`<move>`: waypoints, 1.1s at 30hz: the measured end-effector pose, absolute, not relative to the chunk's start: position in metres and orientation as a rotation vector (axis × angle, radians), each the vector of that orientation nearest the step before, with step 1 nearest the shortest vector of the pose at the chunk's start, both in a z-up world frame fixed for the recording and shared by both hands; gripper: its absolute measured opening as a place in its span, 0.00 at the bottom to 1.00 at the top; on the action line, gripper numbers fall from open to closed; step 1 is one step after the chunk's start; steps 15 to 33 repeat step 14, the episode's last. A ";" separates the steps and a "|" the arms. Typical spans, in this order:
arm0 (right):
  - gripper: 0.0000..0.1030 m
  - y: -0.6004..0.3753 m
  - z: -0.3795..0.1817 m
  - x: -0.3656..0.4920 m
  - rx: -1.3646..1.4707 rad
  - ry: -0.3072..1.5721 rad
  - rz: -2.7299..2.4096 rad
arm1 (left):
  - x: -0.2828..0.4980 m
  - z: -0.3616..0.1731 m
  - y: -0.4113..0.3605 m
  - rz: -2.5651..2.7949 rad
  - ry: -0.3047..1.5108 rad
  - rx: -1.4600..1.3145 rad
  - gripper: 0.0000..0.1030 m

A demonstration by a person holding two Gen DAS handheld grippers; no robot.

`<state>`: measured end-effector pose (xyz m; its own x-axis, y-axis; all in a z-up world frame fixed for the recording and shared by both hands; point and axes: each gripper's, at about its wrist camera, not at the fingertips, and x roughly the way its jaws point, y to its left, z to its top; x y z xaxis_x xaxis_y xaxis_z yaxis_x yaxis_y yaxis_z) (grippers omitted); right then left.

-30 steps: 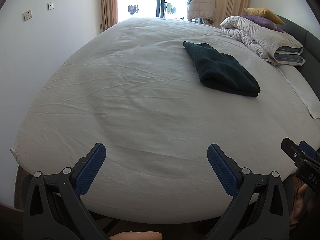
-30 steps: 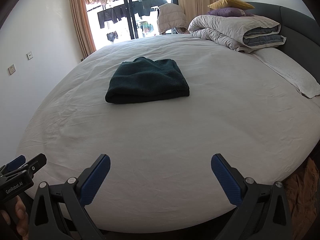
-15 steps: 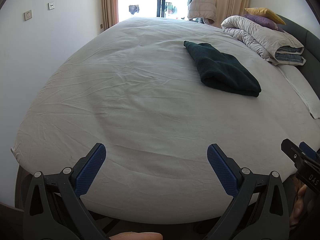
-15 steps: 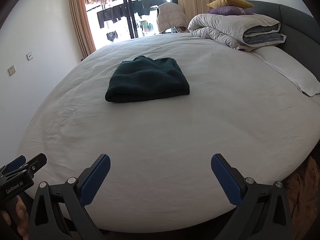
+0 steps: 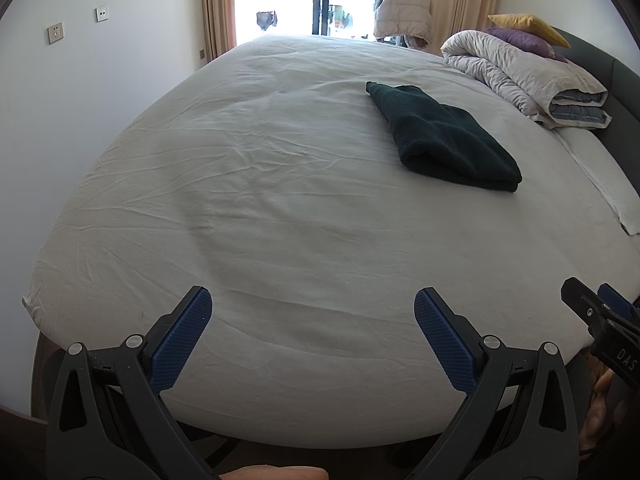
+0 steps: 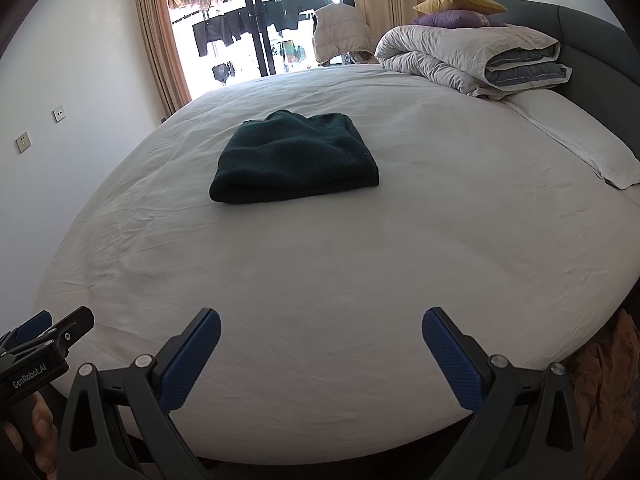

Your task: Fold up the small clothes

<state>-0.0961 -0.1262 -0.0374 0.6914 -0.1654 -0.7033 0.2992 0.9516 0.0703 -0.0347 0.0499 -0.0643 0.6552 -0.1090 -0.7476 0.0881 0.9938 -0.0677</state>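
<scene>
Daylight pours through the balcony door (image 6: 256, 32) at the far end of the room, where dark clothes hang on a drying rack (image 6: 280, 4) outside and tan curtains (image 6: 160, 40) frame the glass. Most of the room is taken up by a big round bed (image 5: 280, 220) under a creased white sheet, with a dark grey headboard (image 6: 592, 36) curving round one side. Against that headboard a pale duvet (image 6: 472, 56) is folded into a thick roll, and a purple cushion (image 6: 456, 19) and a yellow cushion (image 6: 456, 0) sit on top of it. A flat white pillow (image 6: 580, 144) lies just in front of it at the bed's edge. A quilted beige jacket (image 6: 340, 32) is draped over something near the door.

On the sheet, well away from both tools, a dark green garment (image 6: 296, 156) lies folded into a neat thick rectangle, its rolled edge facing the foot of the bed.

Both tools hover at the near rim of the mattress, side by side. The left gripper (image 5: 312, 320) has its blue-padded fingers spread wide and holds nothing. The right gripper (image 6: 320, 340) is likewise spread wide and empty. From each camera the other tool's black body shows at the picture's edge, with part of the hand (image 6: 36, 432) holding it.
</scene>
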 end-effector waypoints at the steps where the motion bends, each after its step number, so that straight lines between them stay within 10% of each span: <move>1: 1.00 -0.126 -0.037 -0.096 0.186 0.765 -0.261 | -0.035 -0.065 0.050 -0.111 0.849 -0.025 1.00; 33: 1.00 -0.123 -0.041 -0.096 0.198 0.769 -0.261 | -0.036 -0.067 0.046 -0.105 0.841 -0.013 1.00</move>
